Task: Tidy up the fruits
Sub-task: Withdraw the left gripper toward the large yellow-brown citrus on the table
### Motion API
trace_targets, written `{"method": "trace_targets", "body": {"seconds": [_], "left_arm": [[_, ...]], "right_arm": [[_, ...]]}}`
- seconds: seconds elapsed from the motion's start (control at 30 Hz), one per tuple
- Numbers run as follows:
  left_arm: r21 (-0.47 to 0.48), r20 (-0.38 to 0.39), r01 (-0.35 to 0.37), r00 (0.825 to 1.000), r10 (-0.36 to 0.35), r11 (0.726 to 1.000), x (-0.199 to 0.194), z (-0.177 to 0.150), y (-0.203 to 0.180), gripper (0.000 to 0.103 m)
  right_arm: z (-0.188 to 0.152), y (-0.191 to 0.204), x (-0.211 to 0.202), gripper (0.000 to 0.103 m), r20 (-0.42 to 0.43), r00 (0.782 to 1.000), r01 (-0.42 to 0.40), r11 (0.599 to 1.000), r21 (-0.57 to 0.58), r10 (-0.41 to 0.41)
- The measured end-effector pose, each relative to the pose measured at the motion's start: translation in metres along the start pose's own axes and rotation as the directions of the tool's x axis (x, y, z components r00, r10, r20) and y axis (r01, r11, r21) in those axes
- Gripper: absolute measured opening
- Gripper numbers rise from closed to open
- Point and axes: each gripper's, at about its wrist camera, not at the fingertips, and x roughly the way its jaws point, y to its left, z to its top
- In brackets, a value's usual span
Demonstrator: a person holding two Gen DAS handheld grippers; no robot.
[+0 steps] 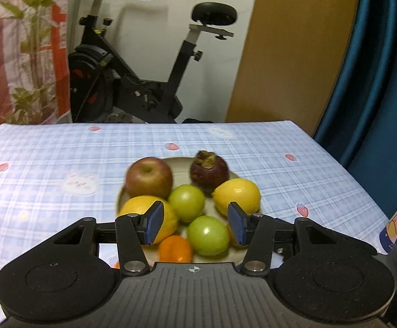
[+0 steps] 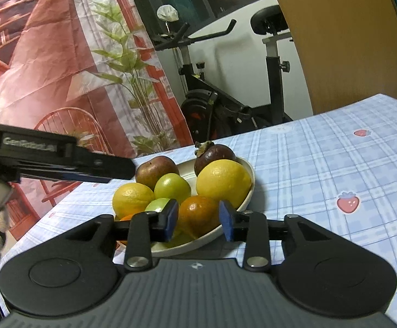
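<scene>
Piled fruit on the plate (image 1: 232,176) lies just beyond both gaping, empty tongs (image 1: 195,224).

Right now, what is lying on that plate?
On the plate: an apple, a mangosteen, two lemons, two green fruits and orange ones. The tongs cover the near rim and whatever lies there.

Exercise bike (image 1: 133,63) against white wall (image 1: 225,54), blue curtain (image 1: 376,68)
</scene>
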Motion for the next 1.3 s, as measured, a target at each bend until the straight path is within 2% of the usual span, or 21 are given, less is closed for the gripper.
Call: {"method": "trace_targets", "body": {"seconds": [0.37,0.57,0.83,1.13,1.3], "left_arm": [[-0.103,0.009,-0.014,1.0,0.015,0.995,-0.035,-0.018,0.049,0.054],[-0.194,0.014,0.0,1.0,0.003,0.981,-0.044,-0.026,0.076,0.054],[-0.263,0.01,0.018,1.0,-0.016,0.965,-0.049,-0.042,0.097,0.054],[-0.249,-0.024,0.05,0.998,-0.058,0.967,-0.06,-0.067,0.098,0.054],[-0.255,-0.046,0.055,0.997,-0.069,0.965,-0.066,-0.08,0.1,0.054]], "right_arm": [[-0.01,0.016,-0.019,0.038,-0.026,0.999,0.026,0.999,-0.029,-0.027],[-0.011,0.043,-0.02,0.038,-0.068,0.998,-0.012,0.997,-0.076,0.007],[-0.014,0.078,-0.011,0.038,-0.135,0.99,-0.052,0.986,-0.157,0.031],[-0.017,0.101,-0.006,0.038,-0.2,0.976,-0.122,0.972,-0.202,0.081],[-0.02,0.113,-0.007,0.039,-0.238,0.961,-0.198,0.956,-0.219,0.144]]}}
